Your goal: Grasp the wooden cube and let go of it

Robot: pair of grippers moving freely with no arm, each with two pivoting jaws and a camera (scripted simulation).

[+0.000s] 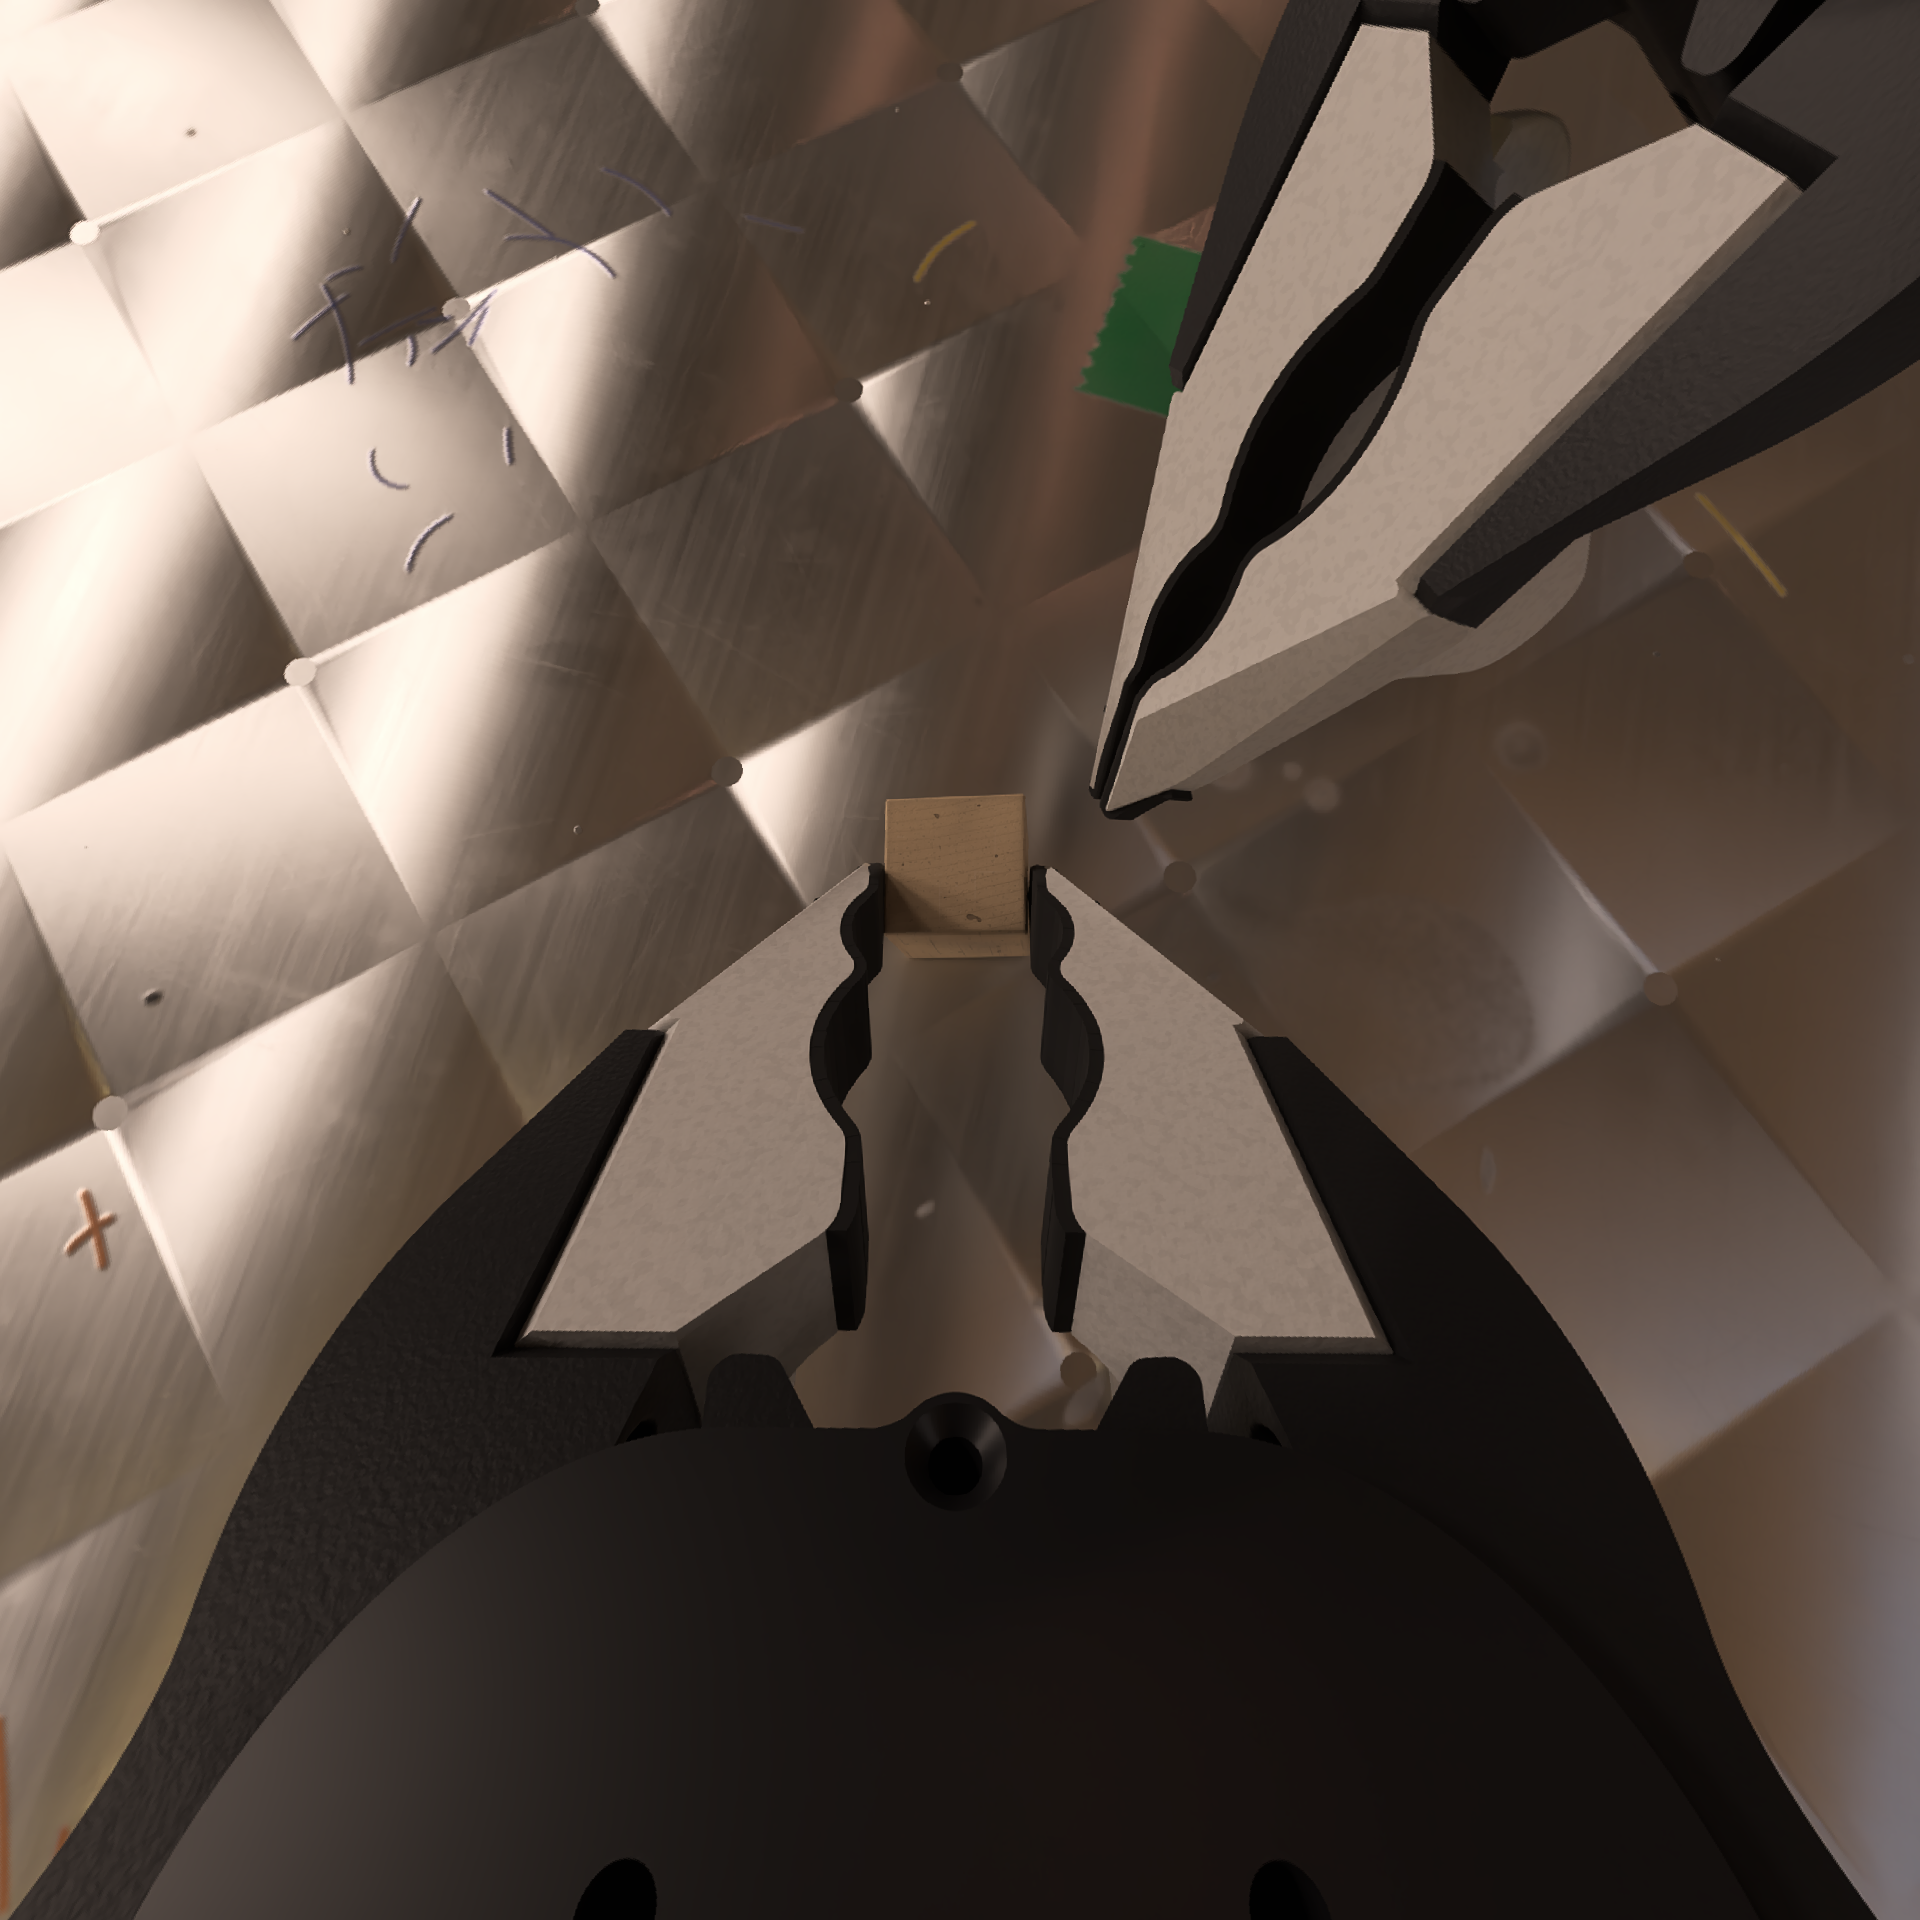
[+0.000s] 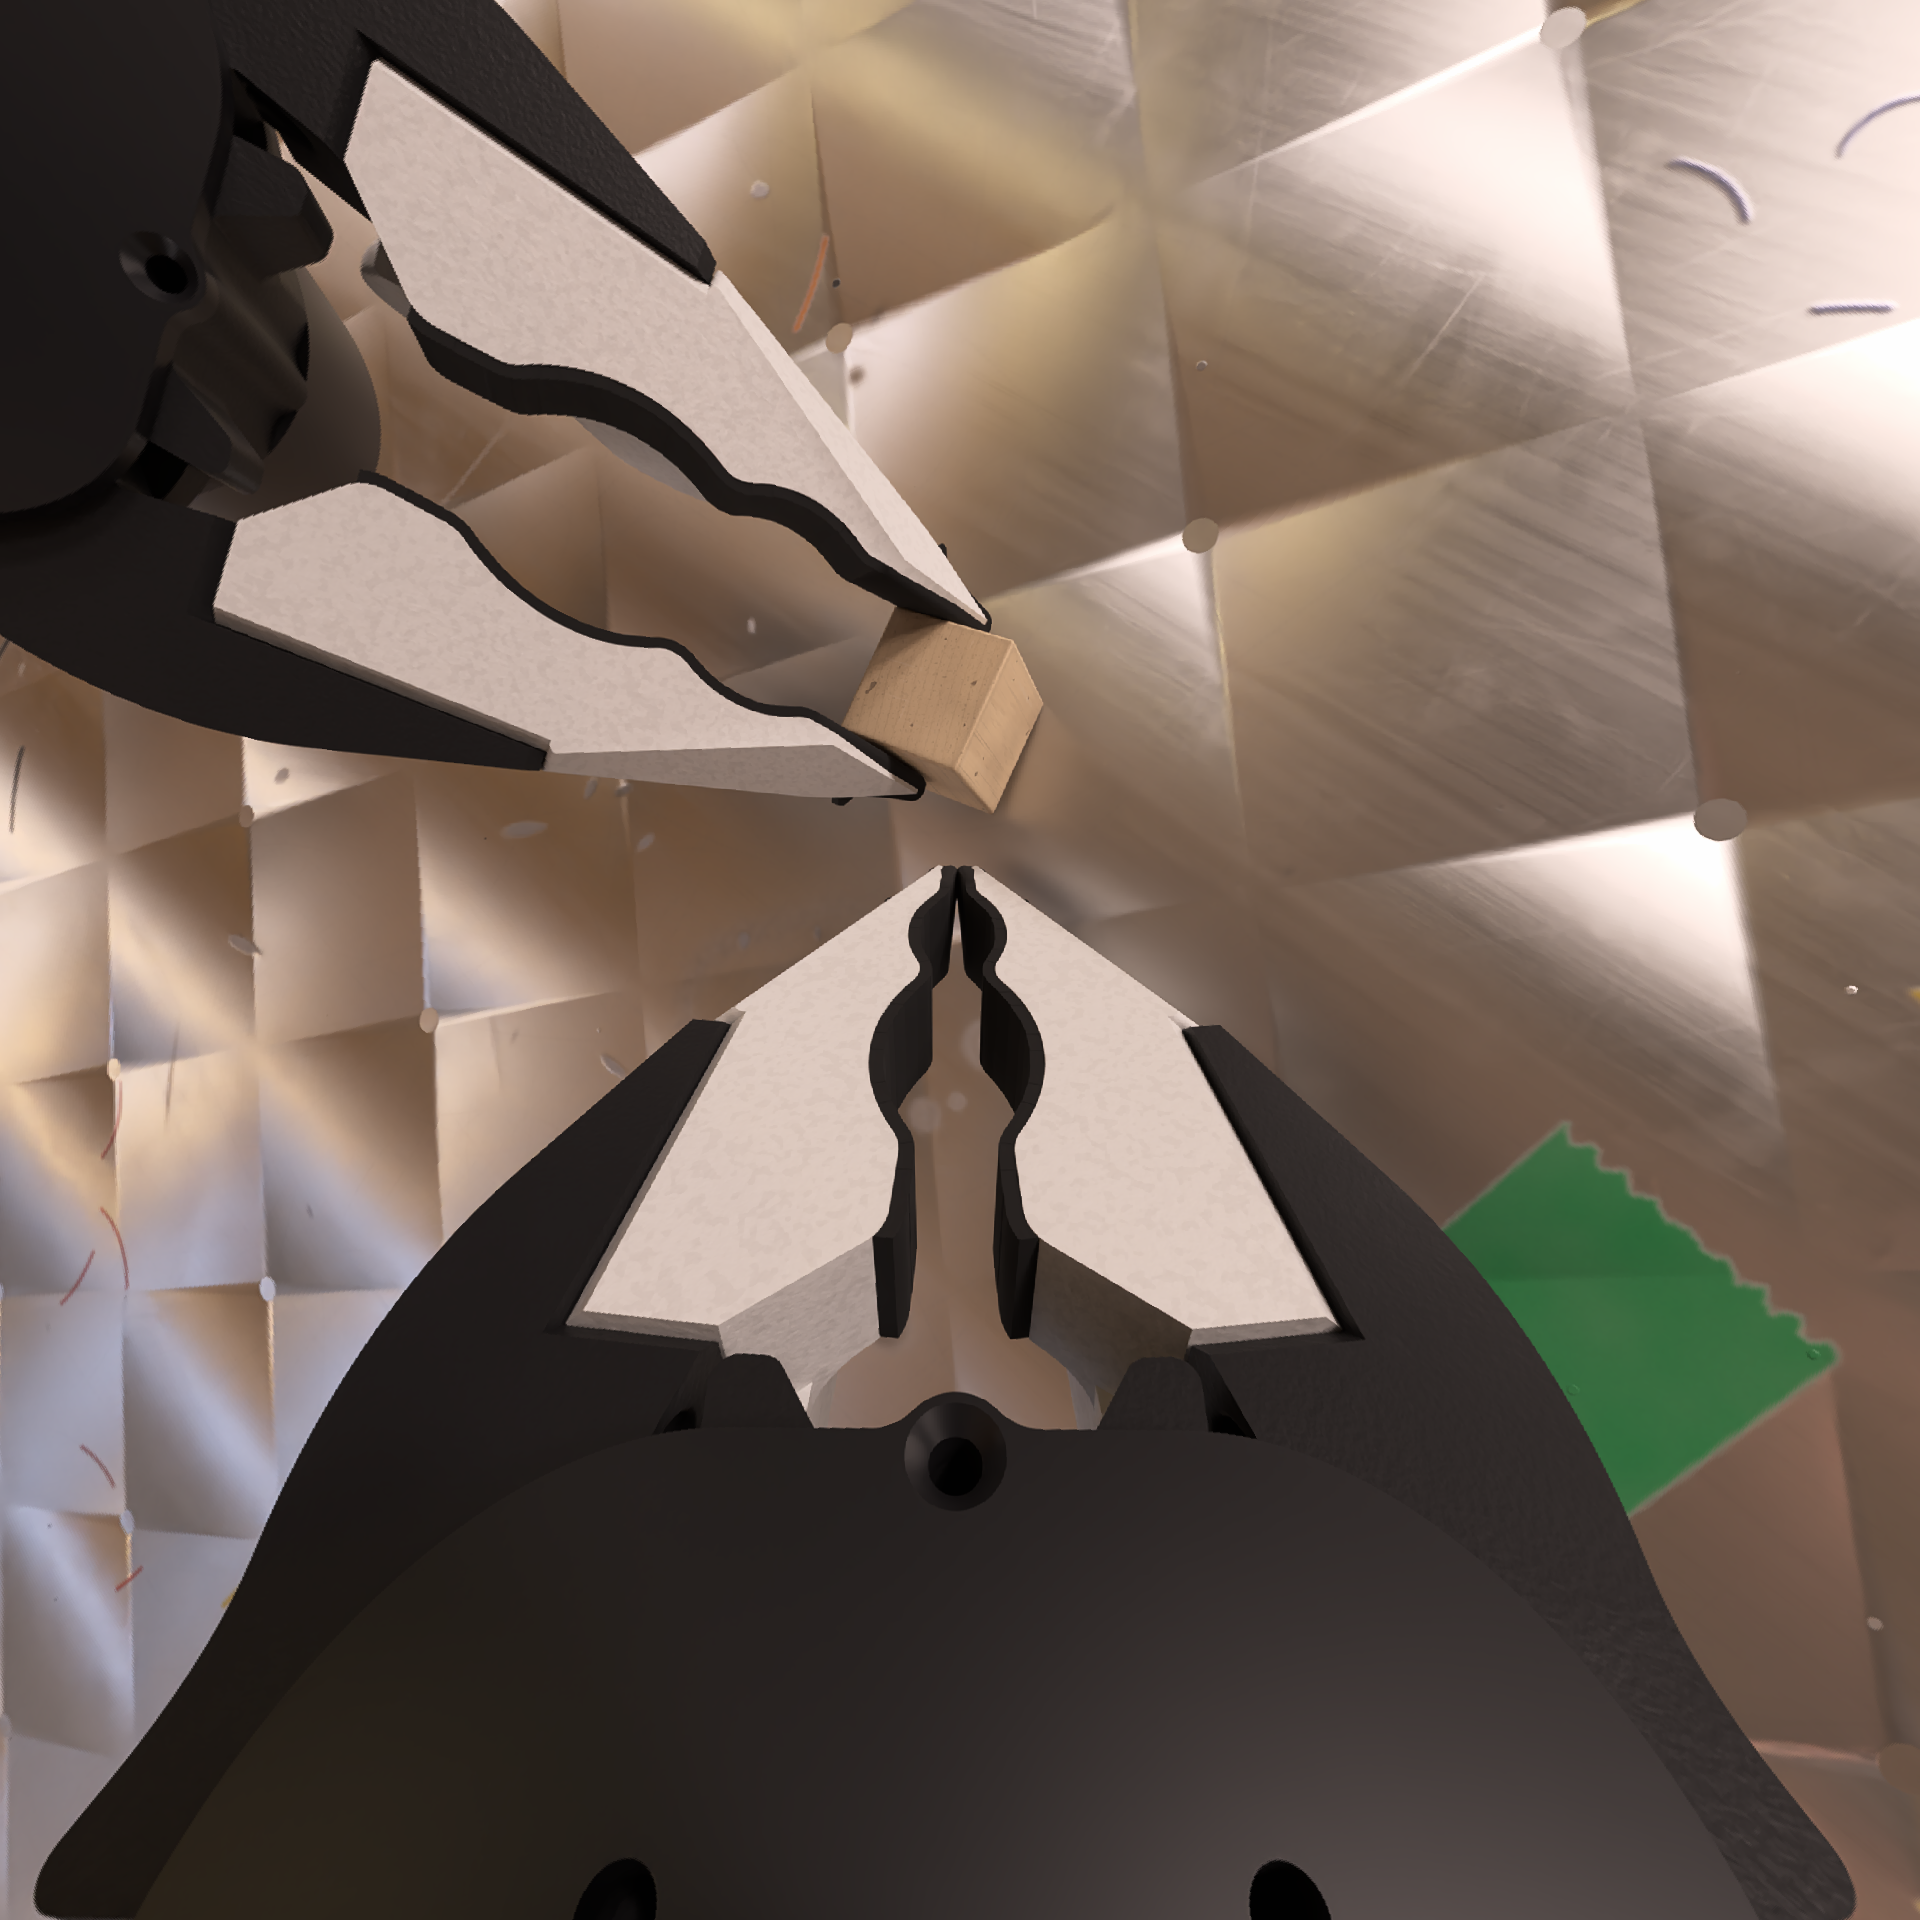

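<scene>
The wooden cube (image 1: 954, 871) is small and pale, and sits clamped between the tips of my left gripper (image 1: 956, 883), which is shut on it. In the right wrist view the cube (image 2: 945, 712) shows at centre, held by the left gripper (image 2: 951, 707) that comes in from the upper left. My right gripper (image 2: 954, 873) is shut and empty, its tips touching just below the cube. In the left wrist view the right gripper (image 1: 1107, 795) comes down from the upper right, its tips close to the cube's right side, apart from it.
The surface is a shiny brushed-metal sheet (image 1: 416, 727) embossed in squares, with small pen marks (image 1: 416, 322). A green serrated-edged patch (image 2: 1621, 1320) lies flat at the right; it also shows in the left wrist view (image 1: 1138, 332), partly behind the right gripper.
</scene>
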